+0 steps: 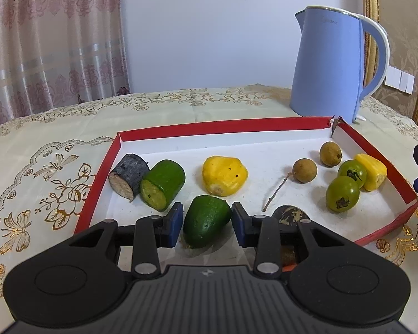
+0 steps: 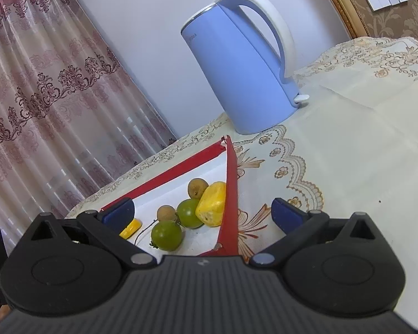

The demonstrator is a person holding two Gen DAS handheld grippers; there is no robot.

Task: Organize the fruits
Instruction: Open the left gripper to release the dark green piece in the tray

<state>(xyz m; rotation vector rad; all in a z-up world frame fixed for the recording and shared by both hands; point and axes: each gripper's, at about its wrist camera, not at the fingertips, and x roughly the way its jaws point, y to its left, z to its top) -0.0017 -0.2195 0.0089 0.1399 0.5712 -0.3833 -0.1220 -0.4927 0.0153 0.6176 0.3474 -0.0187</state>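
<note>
On the table (image 1: pixel 55 128) lies a shallow red-rimmed tray (image 1: pixel 223 125) with a white floor. Going left to right across it in the left wrist view: at about nine o'clock a dark cut stub (image 1: pixel 128 174) leans against a green cut cylinder (image 1: pixel 163 185). At the centre sits a yellow chunk (image 1: pixel 224 175). At six o'clock the left tongs (image 1: pixel 207 224) stand around a green avocado-like fruit (image 1: pixel 206 224); the blue pads (image 1: pixel 175 222) sit just beside its flanks, and I cannot tell whether they press it. A dark mottled piece (image 1: pixel 291 214) is half hidden behind the right finger. Toward three o'clock come a longan with a twig (image 1: pixel 303 170), a second longan (image 1: pixel 330 154), two green round fruits (image 1: pixel 342 197) touching each other, and a yellow wedge (image 1: pixel 372 171) against the right wall. A blue kettle (image 1: pixel 328 64) stands beyond the tray at one o'clock.

The right tongs (image 2: pixel 203 211) are spread wide, straddling the tray's right wall above that same cluster.
</note>
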